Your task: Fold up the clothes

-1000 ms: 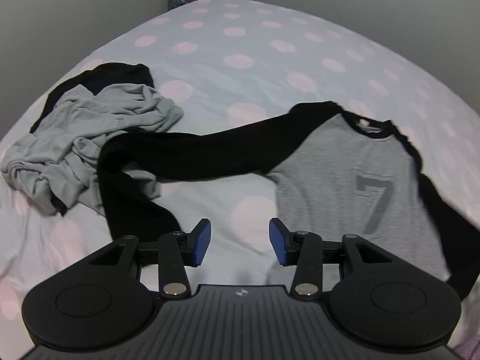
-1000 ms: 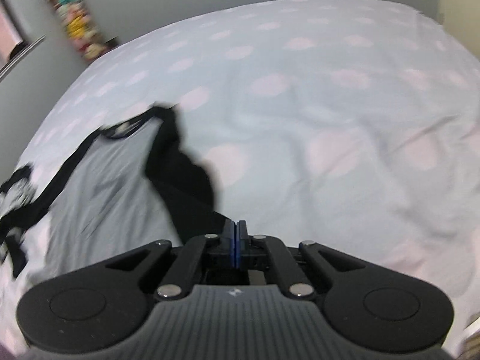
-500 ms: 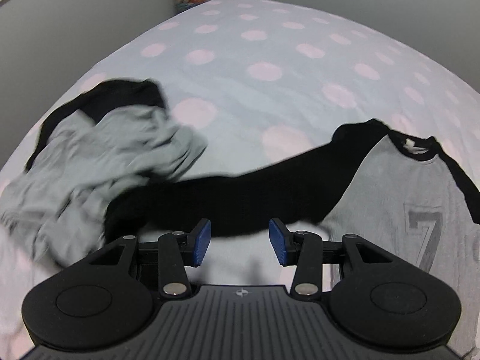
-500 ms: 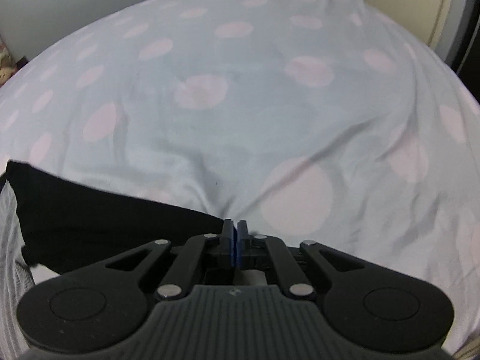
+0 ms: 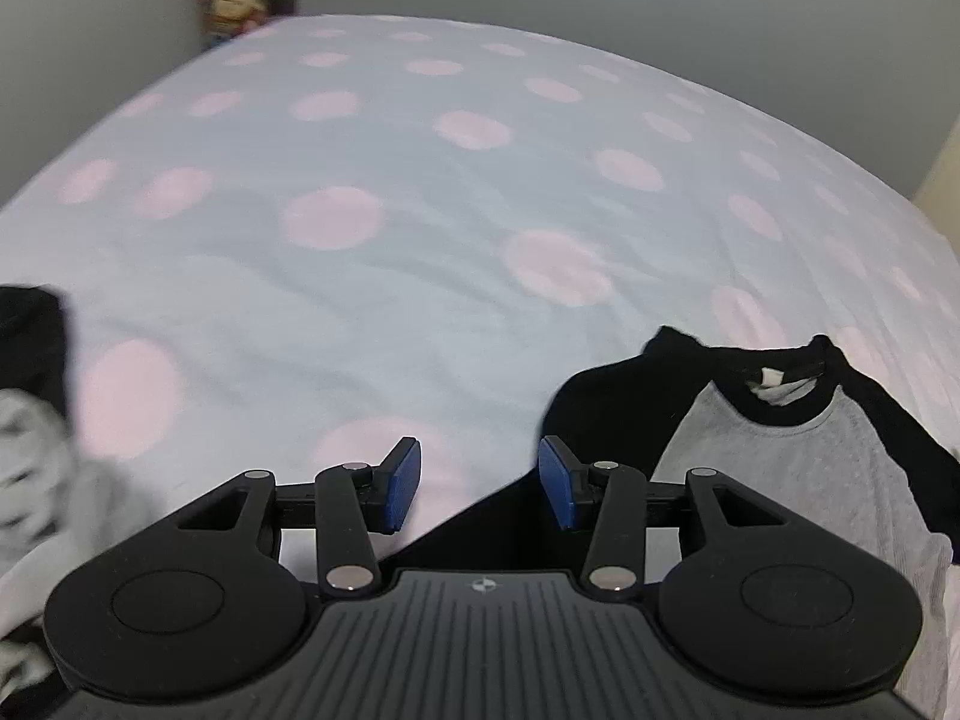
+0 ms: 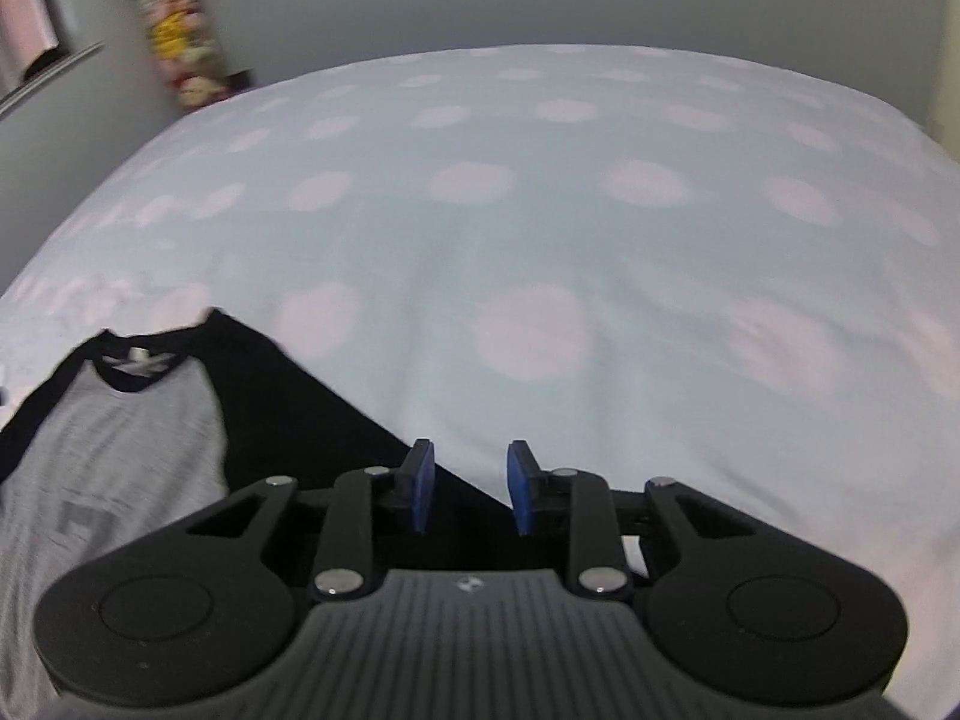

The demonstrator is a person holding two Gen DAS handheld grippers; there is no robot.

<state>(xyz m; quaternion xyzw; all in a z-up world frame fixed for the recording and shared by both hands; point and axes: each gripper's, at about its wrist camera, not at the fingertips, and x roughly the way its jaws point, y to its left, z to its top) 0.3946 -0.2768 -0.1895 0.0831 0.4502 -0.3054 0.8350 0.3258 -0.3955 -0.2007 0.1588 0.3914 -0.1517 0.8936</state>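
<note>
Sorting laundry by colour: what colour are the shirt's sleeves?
Black sleeves on a grey shirt, clearest in the right wrist view.

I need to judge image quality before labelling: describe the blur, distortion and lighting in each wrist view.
Left wrist view: dim, even light with no glare; fisheye bows the dotted bedsheet into a dome; the crumpled grey garment at the left edge is smeared by motion, the raglan shirt sharper. Right wrist view: softer all over; the toys by the wall streak, the sheet's dots look hazy.

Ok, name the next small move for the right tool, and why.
Probably lower the right tool onto the black sleeve just below it and close. Its jaws are opening with nothing gripped, and the shirt lies flat with that sleeve spread outward.
</note>
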